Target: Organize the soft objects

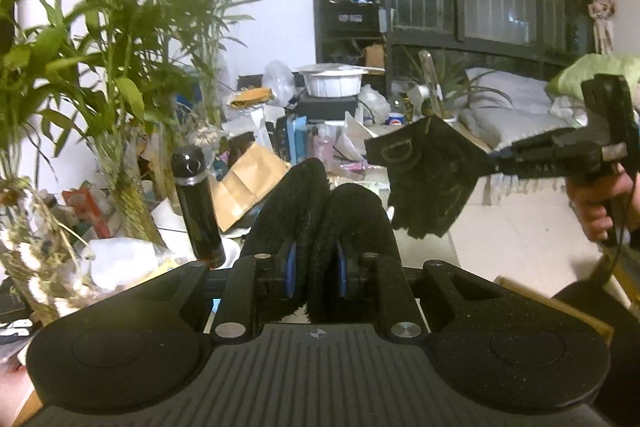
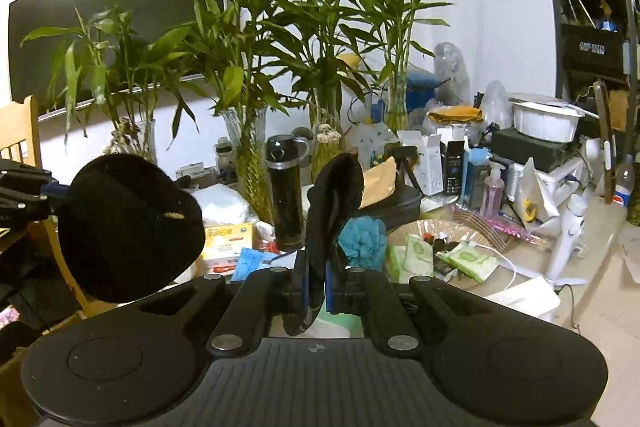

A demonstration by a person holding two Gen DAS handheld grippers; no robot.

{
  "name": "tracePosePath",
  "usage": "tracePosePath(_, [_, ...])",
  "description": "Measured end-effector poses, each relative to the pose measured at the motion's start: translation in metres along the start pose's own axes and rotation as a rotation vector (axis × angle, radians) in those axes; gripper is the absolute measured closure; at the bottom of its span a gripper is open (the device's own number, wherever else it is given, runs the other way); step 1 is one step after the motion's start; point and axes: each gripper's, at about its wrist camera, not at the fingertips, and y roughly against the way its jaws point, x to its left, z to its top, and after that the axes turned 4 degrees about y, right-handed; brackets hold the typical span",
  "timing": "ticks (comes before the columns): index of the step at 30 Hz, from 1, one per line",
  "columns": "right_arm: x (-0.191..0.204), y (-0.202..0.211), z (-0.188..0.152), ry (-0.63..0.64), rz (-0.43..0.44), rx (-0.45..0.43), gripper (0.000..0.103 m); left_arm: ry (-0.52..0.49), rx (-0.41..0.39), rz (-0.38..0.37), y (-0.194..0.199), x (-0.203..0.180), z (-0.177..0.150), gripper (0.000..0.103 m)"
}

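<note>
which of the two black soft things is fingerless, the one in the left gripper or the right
The glove in the right gripper: its short, cut-off finger stubs hang down. The left gripper clamps a thick, rounded fuzzy black piece with no fingers.

Left gripper (image 1: 316, 267) fingertips buried under a fuzzy black object (image 1: 320, 211), perhaps a folded pad. Right gripper (image 2: 318, 287) pads mostly covered by black cloth (image 2: 334, 203). Hand (image 1: 600, 203) cut off at right edge of left wrist view. Chair (image 2: 18, 131) cropped at left edge. Labels on boxes (image 2: 436, 163) mid-frame too small to read.
</note>
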Motion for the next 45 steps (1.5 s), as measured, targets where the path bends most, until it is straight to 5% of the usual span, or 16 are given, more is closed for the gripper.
tracePosePath(16, [0.061, 0.078, 0.017, 0.053, 0.011, -0.001, 0.093, 0.116, 0.038, 0.04, 0.063, -0.035, 0.028, 0.083])
tracePosePath(35, [0.073, 0.125, -0.006, 0.072, 0.03, 0.015, 0.093, 0.182, 0.215, -0.009, 0.051, -0.038, -0.028, 0.082])
tracePosePath(38, [0.074, 0.126, -0.007, 0.068, 0.042, 0.019, 0.093, 0.189, 0.218, -0.021, 0.047, -0.039, -0.031, 0.073])
tracePosePath(42, [0.074, 0.131, -0.007, 0.044, 0.07, 0.014, 0.093, 0.182, 0.186, -0.02, 0.05, -0.042, -0.039, 0.045])
tracePosePath(45, [0.077, 0.136, -0.008, 0.046, 0.084, 0.014, 0.093, 0.188, 0.157, -0.023, 0.061, -0.041, -0.048, 0.039])
